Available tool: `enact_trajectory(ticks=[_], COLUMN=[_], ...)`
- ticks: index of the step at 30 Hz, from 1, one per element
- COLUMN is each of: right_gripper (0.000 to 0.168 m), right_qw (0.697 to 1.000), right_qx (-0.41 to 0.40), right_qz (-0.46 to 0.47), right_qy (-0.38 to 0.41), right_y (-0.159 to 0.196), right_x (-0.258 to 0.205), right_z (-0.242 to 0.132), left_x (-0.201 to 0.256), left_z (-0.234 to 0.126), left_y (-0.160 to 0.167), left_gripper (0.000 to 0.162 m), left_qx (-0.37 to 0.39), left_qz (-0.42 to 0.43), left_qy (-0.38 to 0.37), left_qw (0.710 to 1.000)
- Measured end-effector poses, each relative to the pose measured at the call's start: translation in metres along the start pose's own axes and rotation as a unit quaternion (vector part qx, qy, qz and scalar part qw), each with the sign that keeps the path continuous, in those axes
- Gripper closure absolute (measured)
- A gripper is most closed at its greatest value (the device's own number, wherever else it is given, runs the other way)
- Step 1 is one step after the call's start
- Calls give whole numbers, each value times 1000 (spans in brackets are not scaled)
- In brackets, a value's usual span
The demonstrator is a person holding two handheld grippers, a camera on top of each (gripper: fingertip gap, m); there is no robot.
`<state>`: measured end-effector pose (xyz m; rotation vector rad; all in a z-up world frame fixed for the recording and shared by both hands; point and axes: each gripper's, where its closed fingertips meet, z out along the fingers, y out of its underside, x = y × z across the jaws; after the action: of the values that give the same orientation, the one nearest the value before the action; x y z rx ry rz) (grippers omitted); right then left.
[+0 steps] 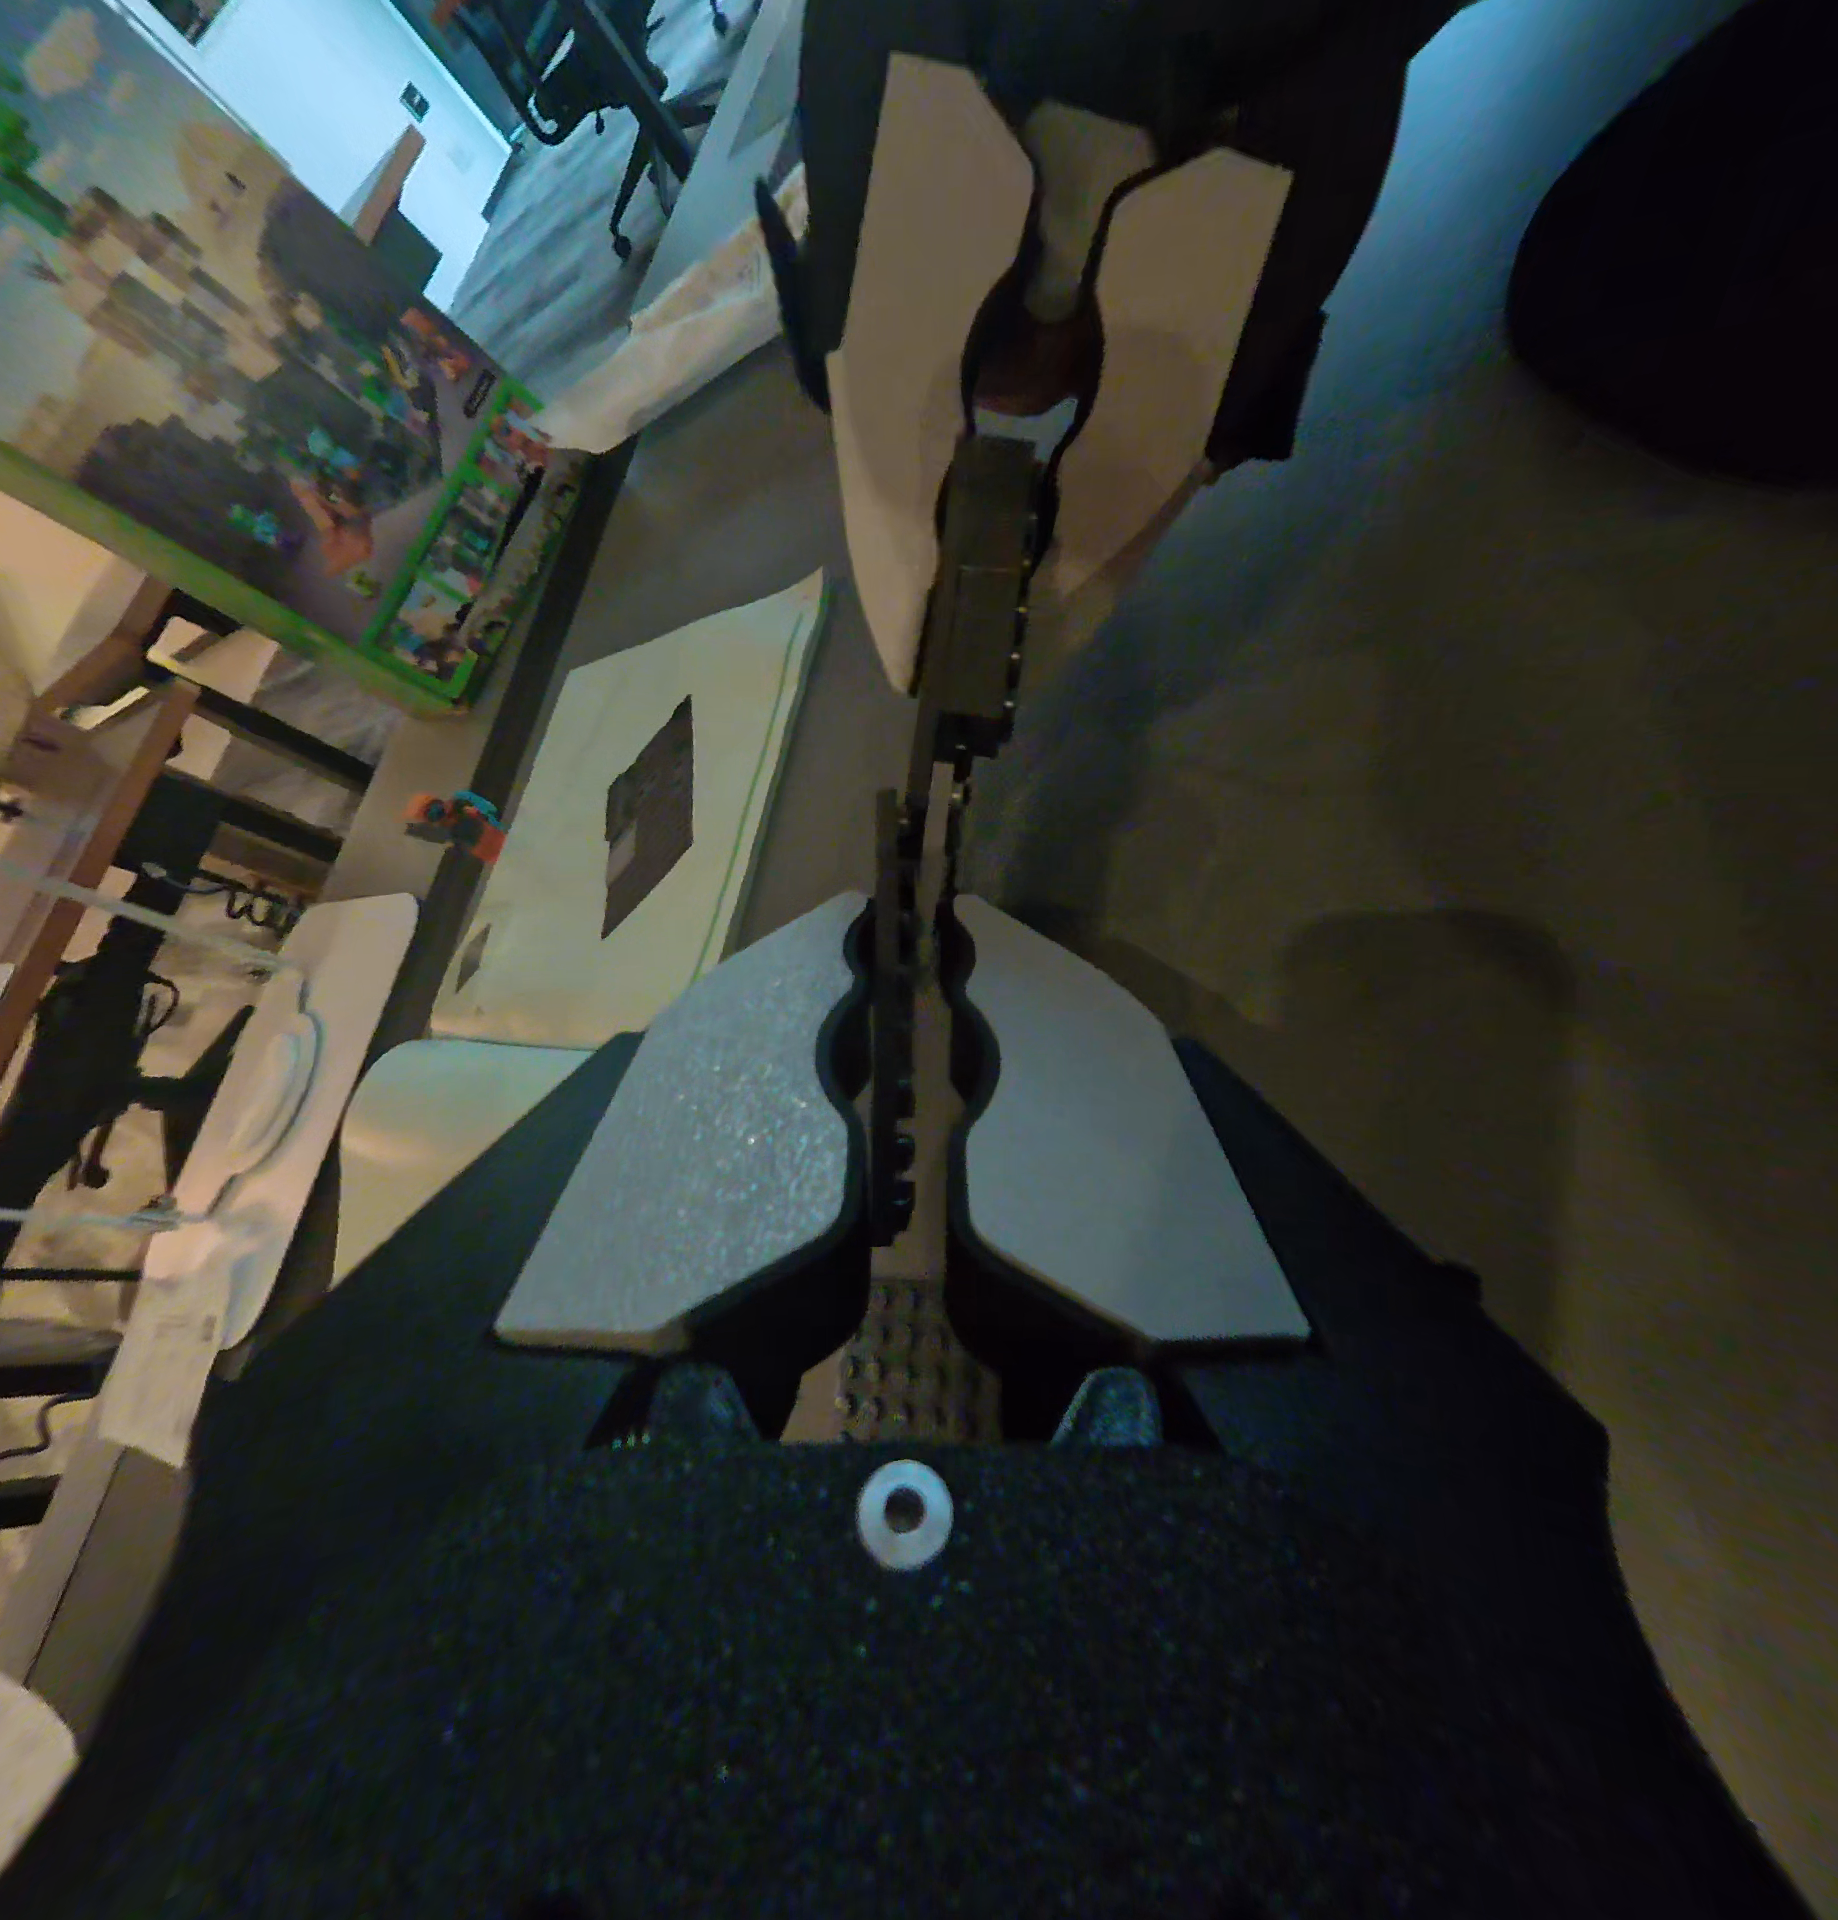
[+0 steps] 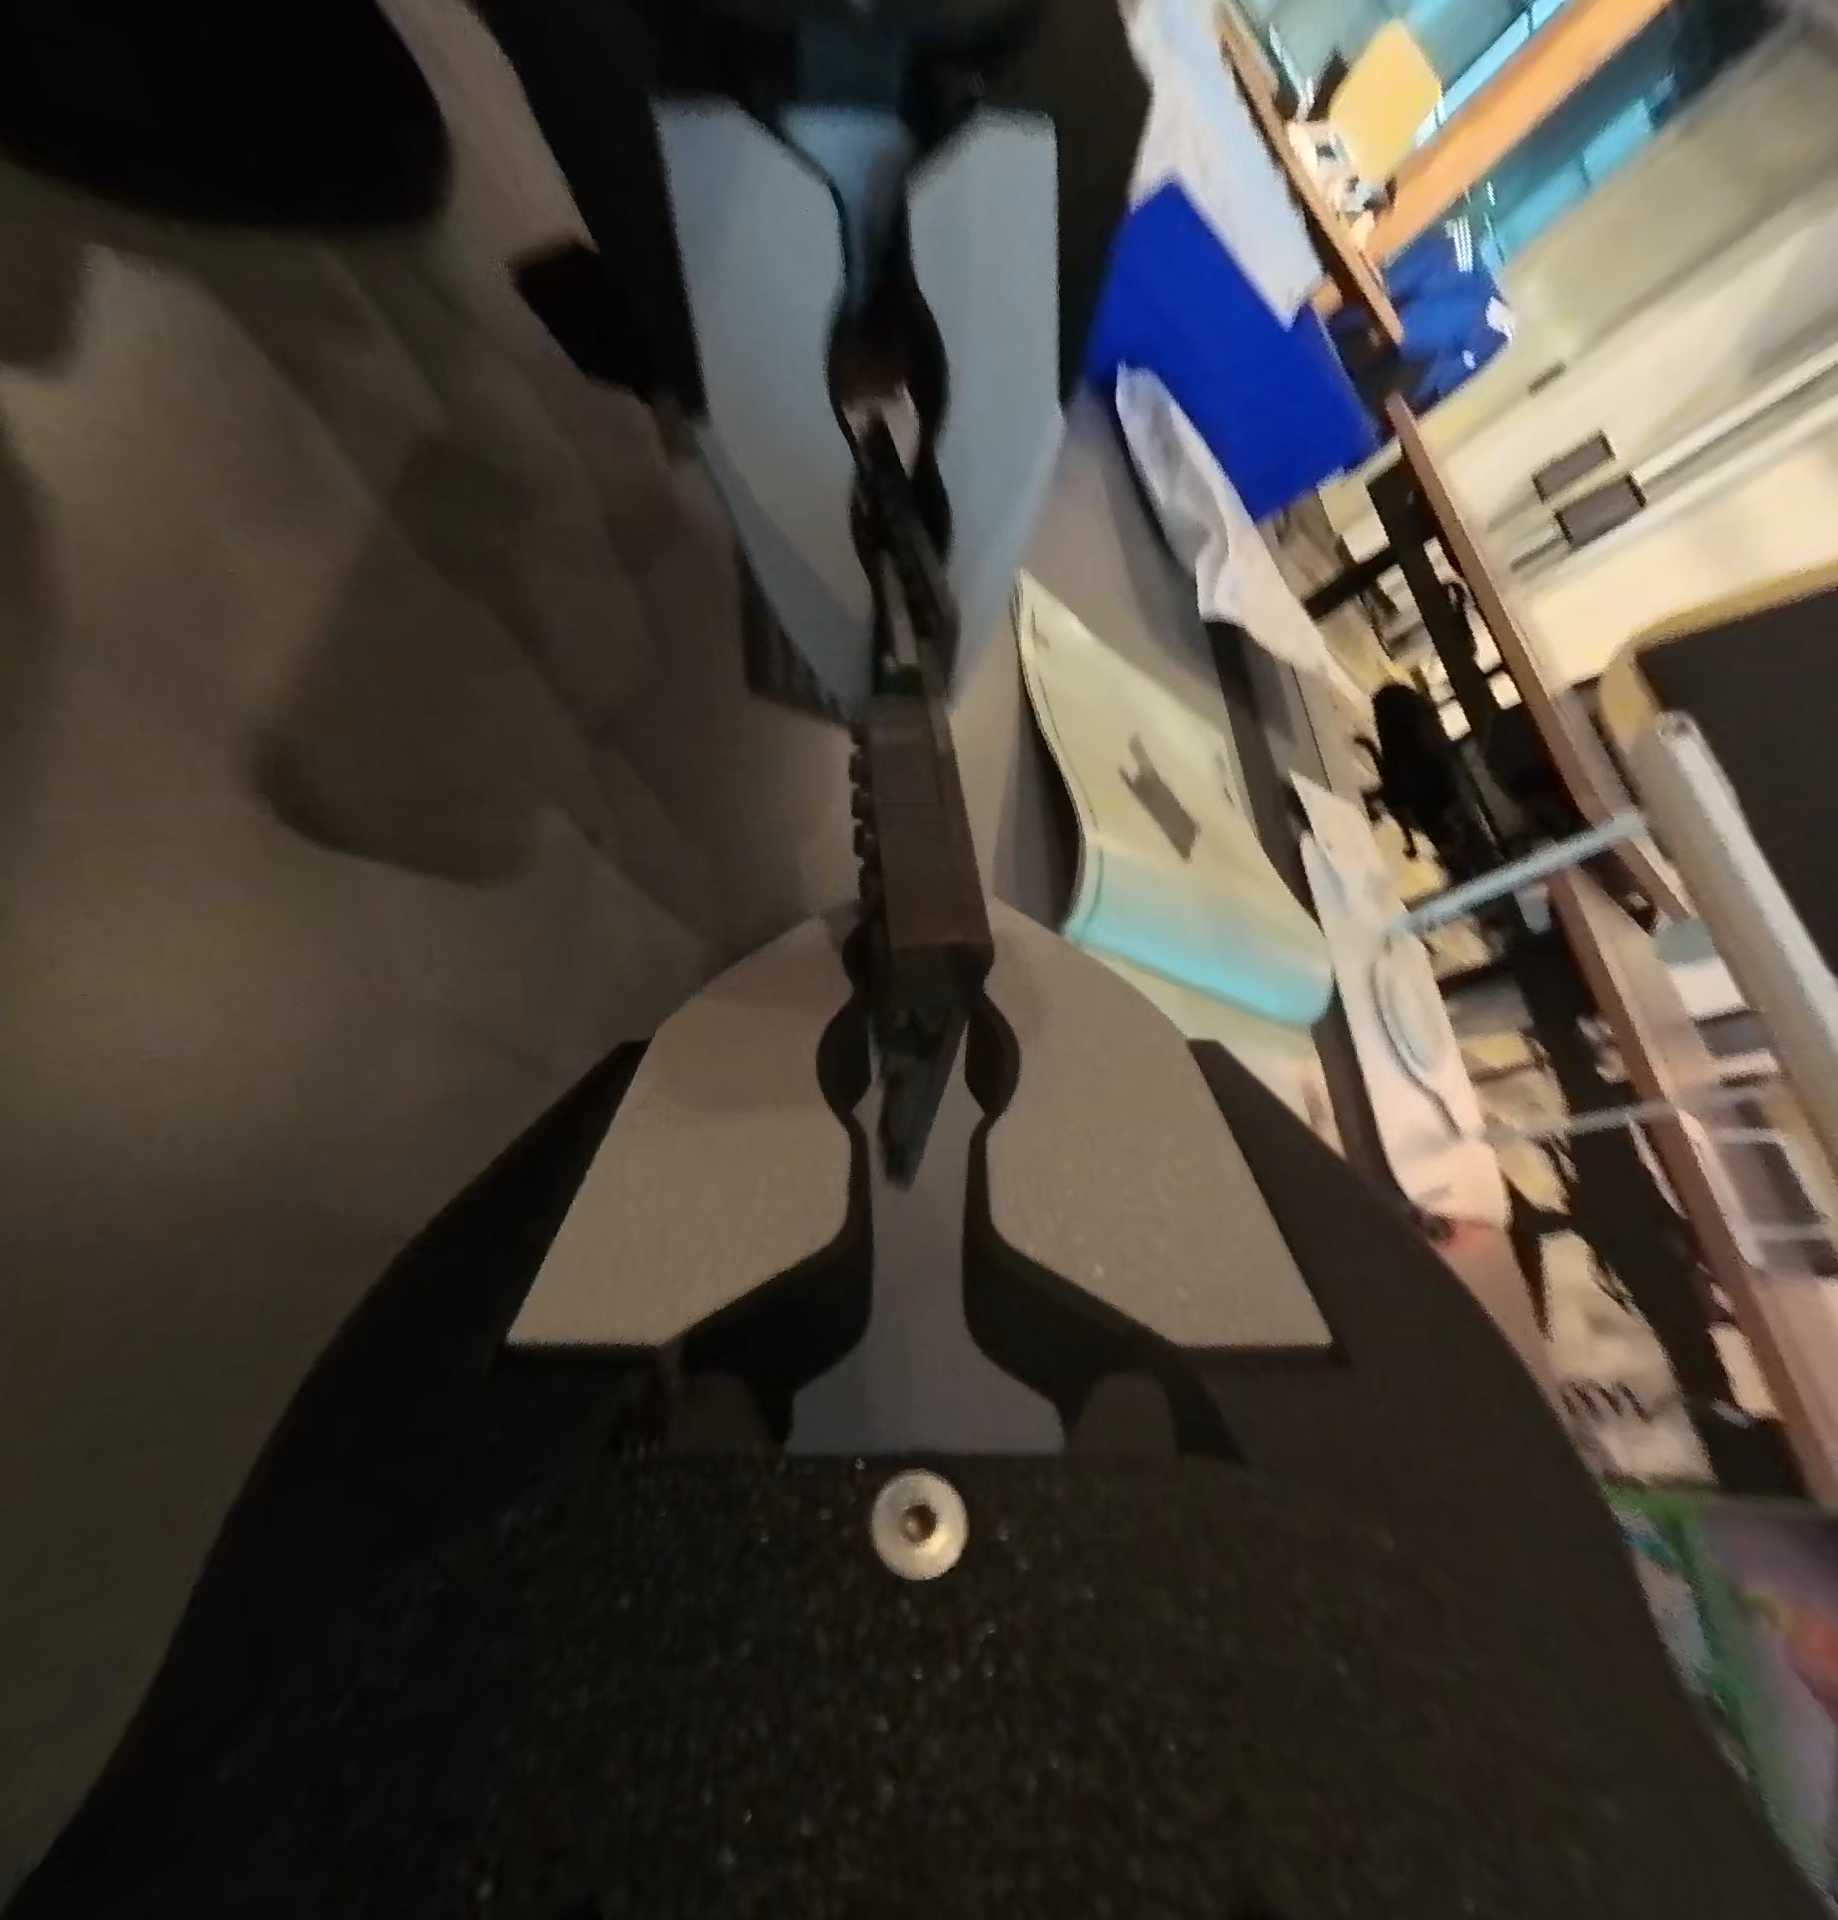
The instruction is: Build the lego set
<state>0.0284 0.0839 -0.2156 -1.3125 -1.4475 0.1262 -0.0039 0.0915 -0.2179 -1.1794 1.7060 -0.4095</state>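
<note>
My left gripper point(image 1: 910, 914) is shut on a thin dark studded Lego plate point(image 1: 894, 1039) seen edge-on, held above the grey table point(image 1: 1414, 831). A studded grey face point(image 1: 910, 1371) shows low between its fingers. My right gripper point(image 1: 982, 623) faces it from above and is shut on a dark plate carrying grey bricks point(image 1: 982, 561). The two pieces overlap in the gap between the grippers; I cannot tell if they are locked. In the blurred right wrist view, my right gripper point(image 2: 920, 935) grips the dark plate with the grey brick point(image 2: 920, 831), and the left gripper point(image 2: 899, 686) is opposite.
The Lego box point(image 1: 271, 416) stands at the left. An open instruction booklet point(image 1: 645, 821) lies on the table, also visible in the right wrist view point(image 2: 1154, 790). A small orange and teal Lego piece point(image 1: 458, 821) sits beside it. A paper bag point(image 1: 707, 301) lies farther back. Shelving point(image 2: 1517, 727) stands behind. About 4 cm separates my left fingertips from my right.
</note>
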Motion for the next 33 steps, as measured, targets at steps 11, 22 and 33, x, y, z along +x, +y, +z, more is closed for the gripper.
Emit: enact_trajectory(ticks=[11, 22, 33], right_gripper=[157, 157, 158], right_qw=[995, 961, 840], right_qx=[68, 149, 126], right_qz=[61, 171, 410], right_qy=[-43, -156, -332], right_y=[-23, -65, -76], right_x=[-7, -8, -16], right_z=[-12, -31, -38], left_x=[10, 32, 54], left_z=[-13, -31, -45], left_y=[-16, -39, -59], left_gripper=[151, 151, 149], left_qx=[16, 62, 132], left_qz=[14, -109, -318], left_qy=[45, 153, 281], left_qw=[999, 980, 896])
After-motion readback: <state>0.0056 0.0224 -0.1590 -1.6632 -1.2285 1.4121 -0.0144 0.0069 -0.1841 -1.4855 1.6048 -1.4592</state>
